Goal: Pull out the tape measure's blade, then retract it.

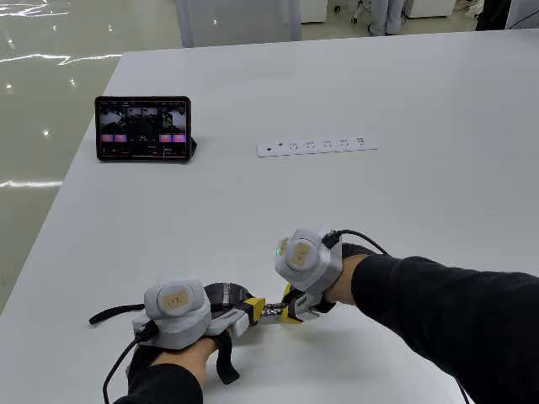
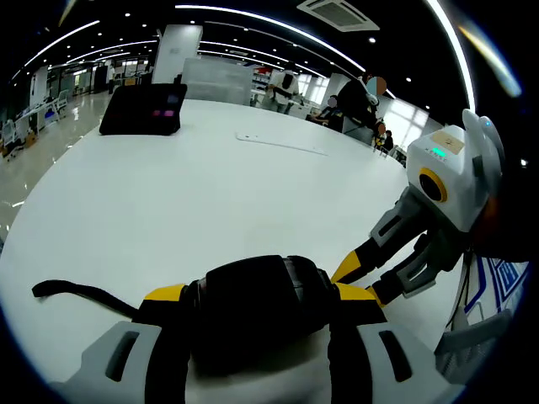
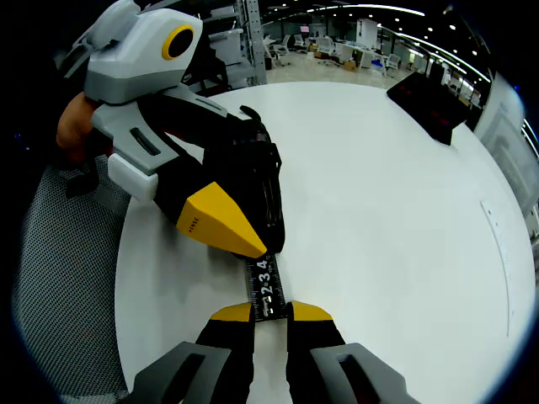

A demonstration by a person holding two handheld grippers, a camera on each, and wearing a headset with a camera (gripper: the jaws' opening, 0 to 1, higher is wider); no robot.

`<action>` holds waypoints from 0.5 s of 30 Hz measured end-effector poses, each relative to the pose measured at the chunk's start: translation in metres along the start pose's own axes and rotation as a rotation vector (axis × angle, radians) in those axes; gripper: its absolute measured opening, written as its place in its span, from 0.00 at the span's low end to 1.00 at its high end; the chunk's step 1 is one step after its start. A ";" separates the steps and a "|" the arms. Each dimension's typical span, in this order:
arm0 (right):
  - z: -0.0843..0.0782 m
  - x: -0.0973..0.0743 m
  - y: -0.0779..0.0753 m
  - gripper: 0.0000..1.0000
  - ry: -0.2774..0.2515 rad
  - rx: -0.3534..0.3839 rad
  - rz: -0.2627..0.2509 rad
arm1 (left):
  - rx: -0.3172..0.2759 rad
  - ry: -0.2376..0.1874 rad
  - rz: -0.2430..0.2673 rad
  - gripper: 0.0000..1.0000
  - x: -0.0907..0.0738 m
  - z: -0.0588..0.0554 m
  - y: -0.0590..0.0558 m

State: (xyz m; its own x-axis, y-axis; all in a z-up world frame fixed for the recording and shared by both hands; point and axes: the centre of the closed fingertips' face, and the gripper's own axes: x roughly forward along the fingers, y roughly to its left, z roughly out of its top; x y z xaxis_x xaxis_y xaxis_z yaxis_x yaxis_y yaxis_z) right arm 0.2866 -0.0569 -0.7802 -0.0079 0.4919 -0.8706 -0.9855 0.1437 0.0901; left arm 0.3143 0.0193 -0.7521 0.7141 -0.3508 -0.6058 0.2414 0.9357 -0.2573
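Between the jaws of the left gripper, the tape measure is sitting clamped. The right gripper is pinching its blade.

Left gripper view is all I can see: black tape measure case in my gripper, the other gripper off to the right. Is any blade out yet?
Observer: Yes. The right gripper view shows a short stretch of blade out of the tape measure, with 2, 3 and 4 readable.
Operator: What's holding its end?
Observer: The right gripper, shut on the blade's end.
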 end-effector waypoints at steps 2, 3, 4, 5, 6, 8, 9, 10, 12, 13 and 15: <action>0.001 0.001 0.000 0.10 0.001 0.004 0.000 | 0.000 -0.001 -0.001 0.63 0.000 0.000 0.000; 0.001 0.001 0.000 0.10 0.001 0.002 -0.001 | 0.000 -0.002 0.000 0.63 0.000 0.000 0.000; 0.001 0.001 0.000 0.10 0.002 0.003 -0.003 | -0.001 -0.002 0.000 0.63 0.000 0.000 0.000; 0.002 0.002 0.000 0.10 0.001 0.001 -0.003 | -0.002 -0.002 -0.001 0.63 0.000 0.000 0.000; 0.002 0.002 0.000 0.10 0.000 -0.001 -0.003 | -0.002 -0.002 -0.001 0.63 0.000 0.000 0.000; 0.004 0.003 0.001 0.10 -0.006 0.004 -0.003 | -0.002 0.001 -0.003 0.63 0.000 0.000 0.000; 0.004 0.004 0.001 0.10 -0.007 0.004 -0.001 | -0.003 0.002 -0.002 0.63 0.000 0.000 0.000; 0.006 0.005 0.001 0.10 -0.009 0.000 0.000 | -0.003 0.002 -0.002 0.63 0.000 0.000 0.000; 0.008 0.006 0.001 0.10 -0.008 -0.004 -0.001 | -0.003 0.001 -0.002 0.63 0.000 0.000 0.000; 0.008 0.006 0.002 0.10 -0.009 -0.007 -0.001 | -0.003 0.002 -0.002 0.63 0.000 0.000 0.000; 0.009 0.007 0.001 0.10 -0.010 -0.011 -0.002 | -0.003 0.005 -0.003 0.63 0.000 0.000 0.000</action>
State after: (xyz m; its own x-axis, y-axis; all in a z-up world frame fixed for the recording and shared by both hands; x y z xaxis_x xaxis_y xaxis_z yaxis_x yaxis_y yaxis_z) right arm 0.2869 -0.0459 -0.7815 -0.0045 0.5002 -0.8659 -0.9873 0.1351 0.0832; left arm 0.3142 0.0194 -0.7524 0.7104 -0.3536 -0.6085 0.2416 0.9346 -0.2611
